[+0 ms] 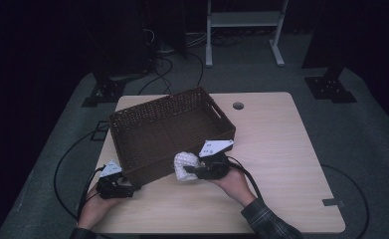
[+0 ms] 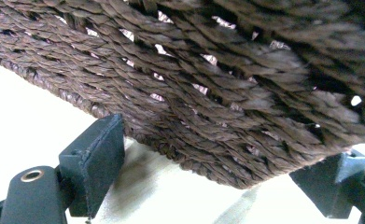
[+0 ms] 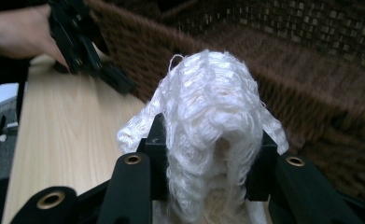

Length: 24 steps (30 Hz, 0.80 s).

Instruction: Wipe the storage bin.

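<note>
beside the brown basket (image 1: 157,132), right tool (image 1: 191,169) clamped on white mesh wad (image 1: 184,164). at basket's corner, left tool (image 1: 132,188) spread apart

Light wooden surface (image 1: 276,149) with round cable hole (image 1: 238,105) near far edge; grey carpet floor (image 1: 371,144) around it; white metal frame (image 1: 244,30) standing beyond; black cables (image 1: 174,69) trailing across floor

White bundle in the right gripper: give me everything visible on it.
The white bundle looks like soft, open-knit mesh, crumpled into a rounded lump with loose frayed edges. The right gripper is shut on its lower part; the top bulges free above the jaws. It is held off the table, beside the near wall of the brown wicker basket.
</note>
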{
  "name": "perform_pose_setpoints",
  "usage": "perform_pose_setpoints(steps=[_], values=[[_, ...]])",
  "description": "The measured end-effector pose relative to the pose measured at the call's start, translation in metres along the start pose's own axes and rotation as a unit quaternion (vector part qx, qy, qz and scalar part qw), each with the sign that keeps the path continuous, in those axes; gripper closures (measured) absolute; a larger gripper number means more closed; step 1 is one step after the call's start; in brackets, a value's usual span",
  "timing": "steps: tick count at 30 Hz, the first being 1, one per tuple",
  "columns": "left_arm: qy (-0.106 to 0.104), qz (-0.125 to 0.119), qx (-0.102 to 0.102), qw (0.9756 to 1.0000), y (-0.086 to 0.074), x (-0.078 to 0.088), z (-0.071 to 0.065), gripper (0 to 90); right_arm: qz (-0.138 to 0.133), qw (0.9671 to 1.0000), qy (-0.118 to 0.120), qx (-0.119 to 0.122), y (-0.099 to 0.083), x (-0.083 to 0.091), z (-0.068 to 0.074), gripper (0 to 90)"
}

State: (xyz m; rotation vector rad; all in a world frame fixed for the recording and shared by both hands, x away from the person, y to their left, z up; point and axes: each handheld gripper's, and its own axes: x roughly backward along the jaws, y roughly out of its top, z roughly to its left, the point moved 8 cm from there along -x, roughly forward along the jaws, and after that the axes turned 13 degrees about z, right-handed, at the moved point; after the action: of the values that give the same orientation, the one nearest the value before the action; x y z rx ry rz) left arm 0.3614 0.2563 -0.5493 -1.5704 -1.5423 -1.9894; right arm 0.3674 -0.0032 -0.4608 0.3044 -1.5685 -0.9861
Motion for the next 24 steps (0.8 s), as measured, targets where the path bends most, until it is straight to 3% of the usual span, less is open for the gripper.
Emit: perform_pose_setpoints(steps=[8,24], values=[[0.000,0.000,0.000,1.0000,0.000,0.000,0.000,15.6,-0.026,0.9996,0.003,0.011,0.016,0.010,0.005,61.8],[0.000,-0.001,0.000,1.0000,0.000,0.000,0.000,15.6,0.019,0.9997,0.014,0.009,-0.001,-0.024,0.007,61.9]])
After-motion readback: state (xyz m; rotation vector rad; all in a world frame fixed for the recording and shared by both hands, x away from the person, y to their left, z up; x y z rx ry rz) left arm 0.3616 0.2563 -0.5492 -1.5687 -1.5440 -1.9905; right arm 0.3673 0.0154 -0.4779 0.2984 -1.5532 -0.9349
